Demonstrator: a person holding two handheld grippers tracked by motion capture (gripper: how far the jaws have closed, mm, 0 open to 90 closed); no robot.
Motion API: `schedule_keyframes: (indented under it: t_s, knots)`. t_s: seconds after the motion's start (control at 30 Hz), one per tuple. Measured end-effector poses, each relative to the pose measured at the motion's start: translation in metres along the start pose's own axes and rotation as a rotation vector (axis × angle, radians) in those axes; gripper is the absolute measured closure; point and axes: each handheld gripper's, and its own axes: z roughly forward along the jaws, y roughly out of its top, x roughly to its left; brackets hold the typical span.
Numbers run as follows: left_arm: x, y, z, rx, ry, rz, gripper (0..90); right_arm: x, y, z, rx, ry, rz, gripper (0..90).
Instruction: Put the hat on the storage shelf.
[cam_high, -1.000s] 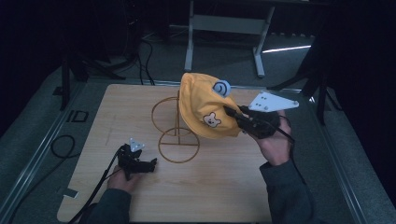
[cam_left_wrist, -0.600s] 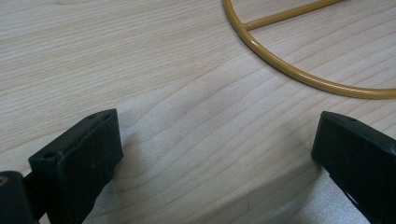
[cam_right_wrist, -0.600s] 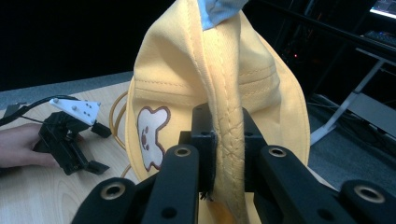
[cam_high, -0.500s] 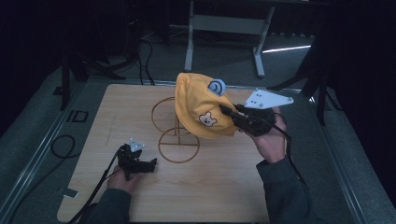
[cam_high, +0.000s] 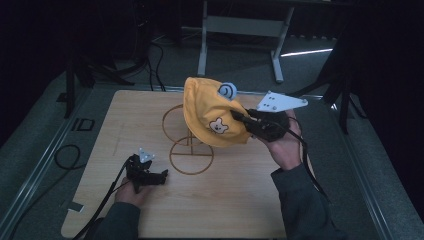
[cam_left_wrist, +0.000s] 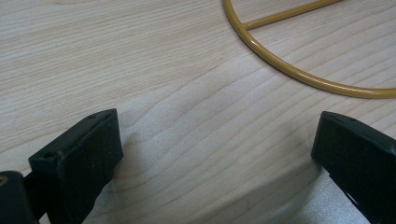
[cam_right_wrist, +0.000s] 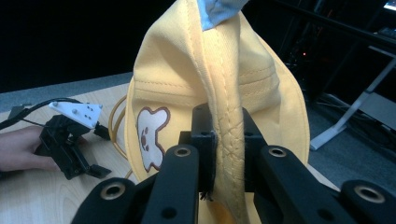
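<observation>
We take the gold wire stand (cam_high: 189, 145) near the middle of the wooden table (cam_high: 100, 125) as our landmark. Above it and to its right we see a yellow cap (cam_high: 212, 112) held up in the air, draped over the stand's upper ring, with a bear face patch (cam_high: 218, 126) on its side and a pale blue piece (cam_high: 227, 90) at its top. The right gripper (cam_high: 240, 119) comes in from the right of the stand, and in the right gripper view its jaws are pressed together on a stitched fold of the cap (cam_right_wrist: 219, 88), with fabric pinched between them. To the lower left of the stand, the left gripper (cam_high: 161, 175) rests on the table in the person's left hand (cam_high: 131, 192). In the left gripper view its jaws stand wide apart over bare wood with nothing between them, and the stand's base ring (cam_left_wrist: 299, 70) curves just ahead of them.
</observation>
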Motion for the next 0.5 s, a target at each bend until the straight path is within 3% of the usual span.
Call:
schedule_keyframes:
  t_s: [0.23,0.5]
  knots:
    - [0.000,0.000,0.000,0.001,-0.001,0.000,1.9,-0.005,0.001,0.006,0.003,0.022,0.022,82.3]
    - [0.000,0.000,0.000,0.002,-0.001,0.000,1.9,-0.002,0.012,0.012,-0.007,0.041,0.006,82.2]
